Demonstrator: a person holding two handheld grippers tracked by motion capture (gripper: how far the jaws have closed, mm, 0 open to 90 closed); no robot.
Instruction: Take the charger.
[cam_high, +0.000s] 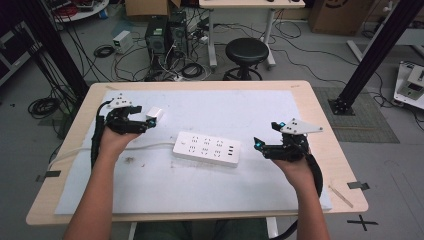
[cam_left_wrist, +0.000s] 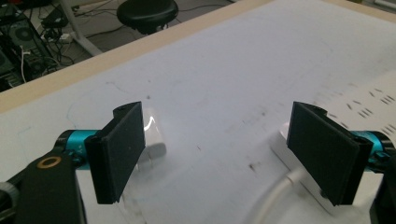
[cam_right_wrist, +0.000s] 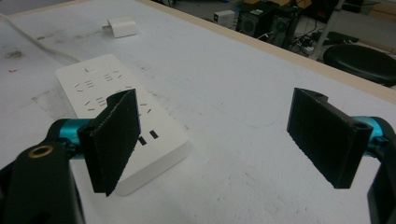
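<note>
Got my left claw (cam_high: 141, 120) spread wide near the counter's (cam_high: 320, 165) far left corner, nothing between the jaws. The little white charger (cam_high: 154, 113) sits just past its tip on the white mat (cam_high: 240, 105), and in the left gripper view that charger (cam_left_wrist: 153, 135) is right beside the left-hand jaw, can't tell if they're actually touching. The power strip (cam_high: 207, 148) lies flat around the middle of the counter, its cord (cam_high: 150, 146) running off toward the left edge. My right claw (cam_high: 265, 134) is wide open too, empty, hovering near the right edge just beside the strip's right end. From the right gripper view, the power strip (cam_right_wrist: 116, 112) sits behind my left-hand jaw.
</note>
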